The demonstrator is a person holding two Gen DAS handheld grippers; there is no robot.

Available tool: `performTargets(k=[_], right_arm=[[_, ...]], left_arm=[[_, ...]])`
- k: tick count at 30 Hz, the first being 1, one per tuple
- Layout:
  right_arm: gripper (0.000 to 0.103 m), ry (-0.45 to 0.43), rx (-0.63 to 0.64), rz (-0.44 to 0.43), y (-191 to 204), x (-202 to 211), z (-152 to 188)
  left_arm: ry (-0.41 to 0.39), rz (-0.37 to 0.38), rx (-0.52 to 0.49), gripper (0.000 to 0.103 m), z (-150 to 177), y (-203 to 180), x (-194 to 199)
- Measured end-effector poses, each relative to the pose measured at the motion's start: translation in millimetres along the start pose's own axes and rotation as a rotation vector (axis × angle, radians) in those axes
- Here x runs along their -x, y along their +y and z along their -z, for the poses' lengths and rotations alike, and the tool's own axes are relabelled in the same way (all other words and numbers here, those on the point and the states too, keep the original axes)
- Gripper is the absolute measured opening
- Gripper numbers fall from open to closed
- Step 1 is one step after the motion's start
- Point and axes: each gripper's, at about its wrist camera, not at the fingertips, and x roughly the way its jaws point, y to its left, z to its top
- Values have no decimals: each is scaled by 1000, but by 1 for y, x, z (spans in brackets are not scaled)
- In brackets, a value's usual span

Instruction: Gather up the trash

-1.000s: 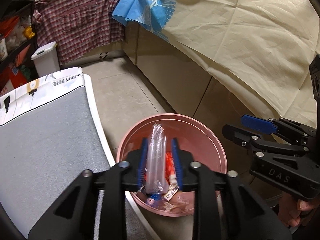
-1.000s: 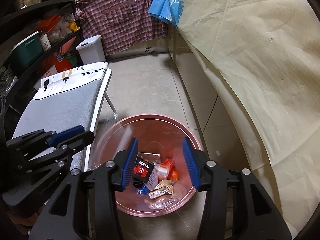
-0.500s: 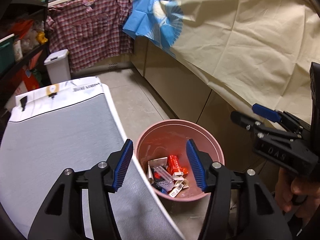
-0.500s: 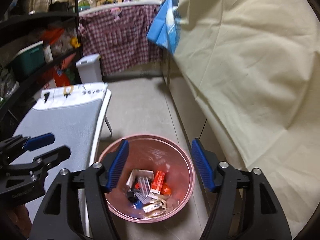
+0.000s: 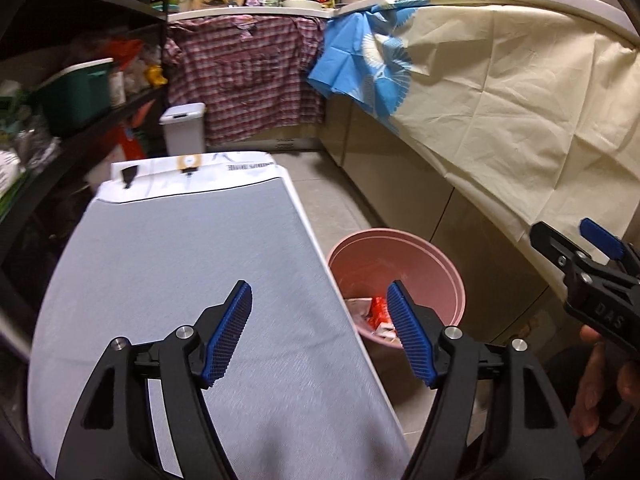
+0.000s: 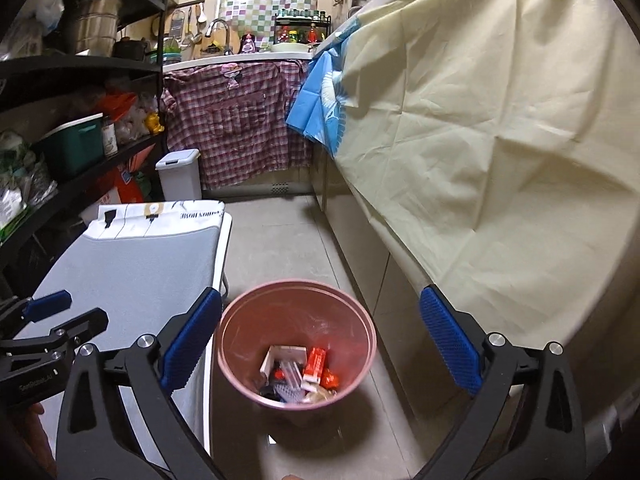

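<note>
We hold the left gripper (image 5: 318,330) and right gripper (image 6: 320,346) above the pink trash bin (image 6: 362,322), jaws opening wide and empty. The trash (image 6: 300,374) lies at the bin's bottom, beside the grey table (image 5: 180,248) for short transfers.

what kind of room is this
Most likely a small home kitchen: a sink tap on a counter at the back, spice jars beside it, and shelves stacked with pots and food, plus a pink bin on the floor.
</note>
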Motion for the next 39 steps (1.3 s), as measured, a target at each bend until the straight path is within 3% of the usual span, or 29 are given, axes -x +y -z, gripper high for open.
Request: performTargets(k=[8,12,39], right_arm=[[98,0,-28,5,-8,44,28],[98,3,-26,0,-8,51,35],[98,41,-16,27,5,29,37]], left_arm=[[-23,-50,19,76,23,-3,35],[-1,-29,53,78,30,-3,38],[55,-28,56,78,41,-4,19]])
